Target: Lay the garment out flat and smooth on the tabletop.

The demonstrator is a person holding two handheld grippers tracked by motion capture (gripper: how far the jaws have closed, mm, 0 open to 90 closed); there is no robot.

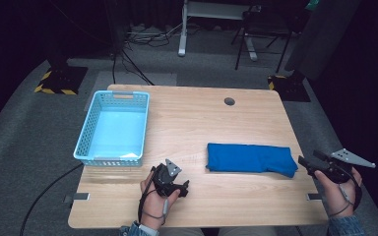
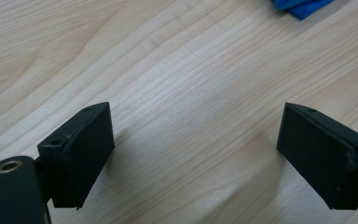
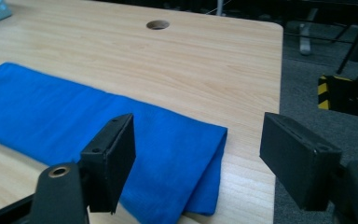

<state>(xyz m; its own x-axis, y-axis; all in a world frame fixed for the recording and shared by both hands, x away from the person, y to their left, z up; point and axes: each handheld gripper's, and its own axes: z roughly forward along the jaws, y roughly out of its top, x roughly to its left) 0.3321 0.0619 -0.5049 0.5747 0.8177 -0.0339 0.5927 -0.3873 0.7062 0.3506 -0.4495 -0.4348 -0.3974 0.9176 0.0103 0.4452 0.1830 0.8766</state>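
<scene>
The wooden table carries a light blue basket at its left edge, its floor bare, and a folded blue cloth lying lengthwise toward the front right, its right end close to the right edge. The right gripper hangs just off that right end with its jaws spread and nothing between them; in the right gripper view the cloth's folded corner sits between and just beyond the two black jaws. The left gripper rests near the front edge, left of the cloth, jaws apart over bare wood. To take the cloth cleanly, the right gripper should probably slide in low, bite all folded layers together, and lift level so the fold holds.
</scene>
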